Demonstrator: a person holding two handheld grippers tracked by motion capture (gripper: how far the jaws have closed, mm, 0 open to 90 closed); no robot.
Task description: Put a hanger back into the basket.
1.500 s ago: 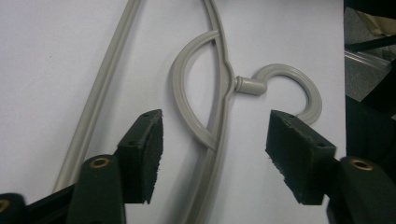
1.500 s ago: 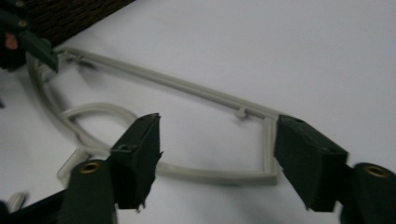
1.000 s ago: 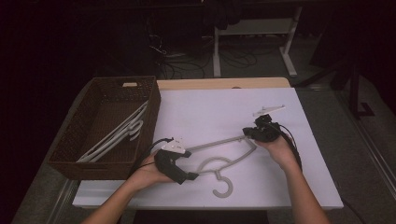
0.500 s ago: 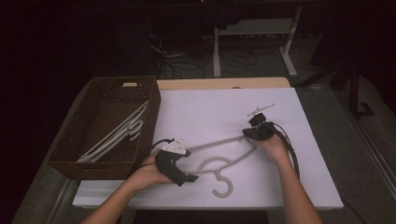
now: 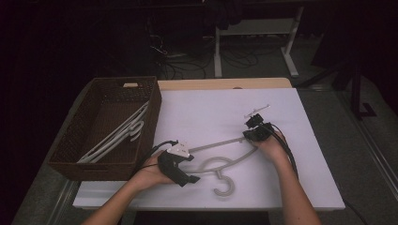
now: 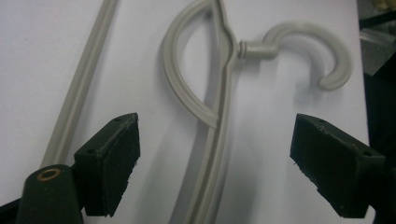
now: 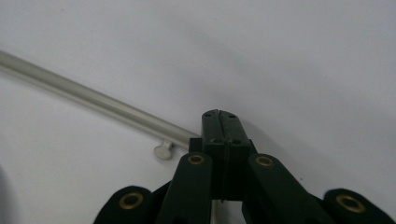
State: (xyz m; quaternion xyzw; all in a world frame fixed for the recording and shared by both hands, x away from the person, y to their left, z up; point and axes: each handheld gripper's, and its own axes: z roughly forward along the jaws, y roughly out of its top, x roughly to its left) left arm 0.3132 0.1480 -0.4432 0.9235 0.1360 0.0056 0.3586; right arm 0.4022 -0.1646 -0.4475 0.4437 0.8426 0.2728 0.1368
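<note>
White tabletop (image 5: 211,112) — grey hanger (image 5: 220,164), wicker basket (image 5: 94,159) — dark room beyond

Far half of the desk (image 5: 211,108) is bare white sheet, free to pass. Left edge blocked by the basket (image 5: 152,112), its tall wall just beside the left tool (image 5: 190,179). Hanger (image 5: 220,164) lies flat between both tools, low obstacle. Right tool (image 5: 248,136) pinched together at the hanger's end; desk open to its right.
</note>
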